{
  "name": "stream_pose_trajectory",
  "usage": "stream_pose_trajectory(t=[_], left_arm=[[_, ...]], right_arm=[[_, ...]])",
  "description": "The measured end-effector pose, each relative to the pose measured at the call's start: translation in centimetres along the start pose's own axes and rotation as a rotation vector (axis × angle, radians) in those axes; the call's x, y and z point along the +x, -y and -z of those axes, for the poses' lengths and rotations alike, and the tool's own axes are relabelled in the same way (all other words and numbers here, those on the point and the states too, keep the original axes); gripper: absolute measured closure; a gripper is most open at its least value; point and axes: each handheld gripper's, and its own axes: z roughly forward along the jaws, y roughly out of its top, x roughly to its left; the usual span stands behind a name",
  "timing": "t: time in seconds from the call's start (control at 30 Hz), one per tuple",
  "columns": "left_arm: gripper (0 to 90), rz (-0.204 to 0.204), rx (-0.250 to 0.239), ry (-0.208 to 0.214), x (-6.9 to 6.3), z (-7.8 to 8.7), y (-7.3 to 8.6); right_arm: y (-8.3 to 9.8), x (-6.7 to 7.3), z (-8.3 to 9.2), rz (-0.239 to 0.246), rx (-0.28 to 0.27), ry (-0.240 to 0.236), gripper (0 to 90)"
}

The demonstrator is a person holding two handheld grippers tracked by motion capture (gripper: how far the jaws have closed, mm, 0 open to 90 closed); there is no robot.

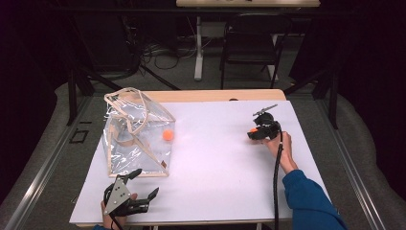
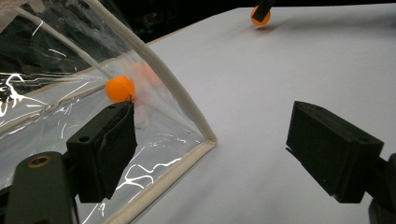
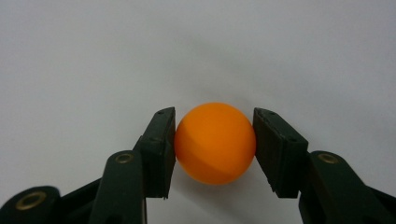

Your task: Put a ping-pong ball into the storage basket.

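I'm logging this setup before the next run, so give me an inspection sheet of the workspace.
Surface: white table, bare in the middle.
Job's things: orange ball held; second ball inside clear bag.
Clutter: nothing seen.
Grippers: right gripper shut on the orange ball; left gripper open beside the bag's corner.
Cables: black cable trails from the right gripper.
Surroundings: folding chair, floor cables behind the table.
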Motion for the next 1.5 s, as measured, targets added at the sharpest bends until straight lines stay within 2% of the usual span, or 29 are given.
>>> stream_pose_trajectory(t=[0.27, 0.53, 1.5], left_arm=[[15.8, 0.001, -0.006, -0.003, 0.0, 0.0, 0.0], [15.8, 0.001, -0.006, -0.004, 0.0, 0.0, 0.0], [15.8, -0.004, -0.003, -0.002, -0.1, 0.0, 0.0]], right_arm=[[-0.3, 0.7, 0.8, 0.034, -0.009, 0.004, 50.7], [-0.7, 1.2, 1.5, 0.049, -0.019, -0.015, 50.7], [-1.8, 3.3, 3.8, 0.126, -0.073, -0.021, 50.8]])
